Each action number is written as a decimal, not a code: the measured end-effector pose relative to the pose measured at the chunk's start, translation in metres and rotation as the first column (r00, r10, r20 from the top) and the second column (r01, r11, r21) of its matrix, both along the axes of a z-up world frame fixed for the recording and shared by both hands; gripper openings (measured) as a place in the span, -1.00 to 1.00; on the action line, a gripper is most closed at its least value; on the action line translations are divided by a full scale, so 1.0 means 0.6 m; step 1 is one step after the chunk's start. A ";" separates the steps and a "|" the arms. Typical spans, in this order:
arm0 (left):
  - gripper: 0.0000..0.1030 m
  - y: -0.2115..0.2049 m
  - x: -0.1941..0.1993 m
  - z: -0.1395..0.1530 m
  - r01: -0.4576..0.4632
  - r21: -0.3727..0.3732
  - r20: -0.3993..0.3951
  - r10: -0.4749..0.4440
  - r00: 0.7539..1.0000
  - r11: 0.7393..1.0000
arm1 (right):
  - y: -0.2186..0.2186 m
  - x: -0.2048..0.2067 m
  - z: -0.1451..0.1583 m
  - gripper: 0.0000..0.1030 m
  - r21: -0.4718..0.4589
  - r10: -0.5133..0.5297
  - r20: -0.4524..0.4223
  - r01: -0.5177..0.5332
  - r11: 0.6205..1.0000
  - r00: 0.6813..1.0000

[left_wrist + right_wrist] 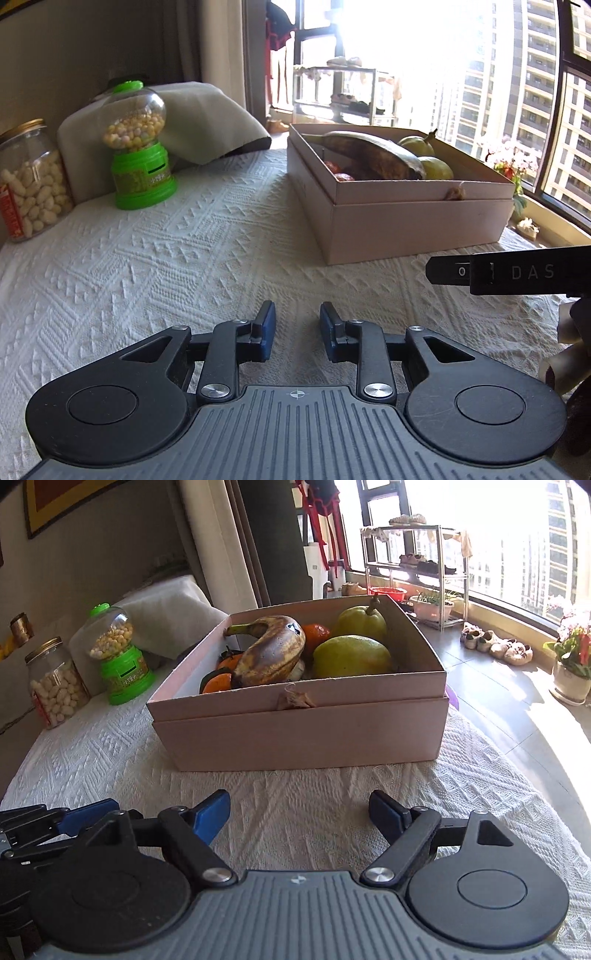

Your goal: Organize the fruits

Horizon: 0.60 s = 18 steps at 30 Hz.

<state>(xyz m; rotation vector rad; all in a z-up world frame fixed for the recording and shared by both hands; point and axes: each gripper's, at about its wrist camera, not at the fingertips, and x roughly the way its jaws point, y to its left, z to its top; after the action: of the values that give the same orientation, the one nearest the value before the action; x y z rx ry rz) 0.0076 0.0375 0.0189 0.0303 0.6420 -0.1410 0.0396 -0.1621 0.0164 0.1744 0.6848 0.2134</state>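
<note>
- Fruits: none in either gripper; all sit in the far box, so both hands look free for a next pick.
- Left gripper (297, 328): narrow gap, empty, over the counter (166, 258).
- Right gripper (299, 814): wide, empty, aimed at the box (295, 723).
- Box contents: browned banana (271, 653) on top, oranges (218, 681) beneath, two green-yellow fruits (352, 657) on the right.
- Beyond: candy dispenser (118, 653), snack jar (55, 683), no fruit in them.
</note>
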 end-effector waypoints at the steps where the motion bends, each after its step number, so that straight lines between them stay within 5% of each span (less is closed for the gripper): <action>1: -0.40 -0.001 0.004 0.000 -0.002 -0.010 0.000 0.002 1.000 1.000 | -0.004 -0.002 -0.003 0.70 0.019 0.011 0.009 -0.011 1.000 1.000; 6: -0.34 -0.010 0.015 -0.001 -0.003 -0.002 0.001 0.003 1.000 1.000 | -0.012 -0.008 -0.007 0.89 0.046 0.014 0.026 -0.015 0.999 1.000; 10: -0.34 -0.010 0.011 -0.001 -0.006 -0.011 -0.001 0.006 1.000 1.000 | 0.004 -0.002 -0.005 0.93 -0.076 -0.079 0.009 0.080 0.994 0.997; 15: -0.34 -0.011 0.006 -0.001 -0.017 -0.016 -0.003 0.016 1.000 1.000 | 0.034 0.002 -0.010 0.95 -0.218 -0.065 -0.011 0.061 0.974 0.998; 18: -0.34 -0.014 0.004 -0.001 -0.016 -0.003 0.001 0.016 1.000 1.000 | 0.031 0.002 -0.013 1.00 -0.206 -0.081 -0.012 0.077 0.976 0.997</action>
<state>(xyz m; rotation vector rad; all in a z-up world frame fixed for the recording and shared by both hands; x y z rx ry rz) 0.0102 0.0290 0.0184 0.0219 0.6406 -0.1261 0.0406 -0.1435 0.0088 0.0058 0.7137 0.0637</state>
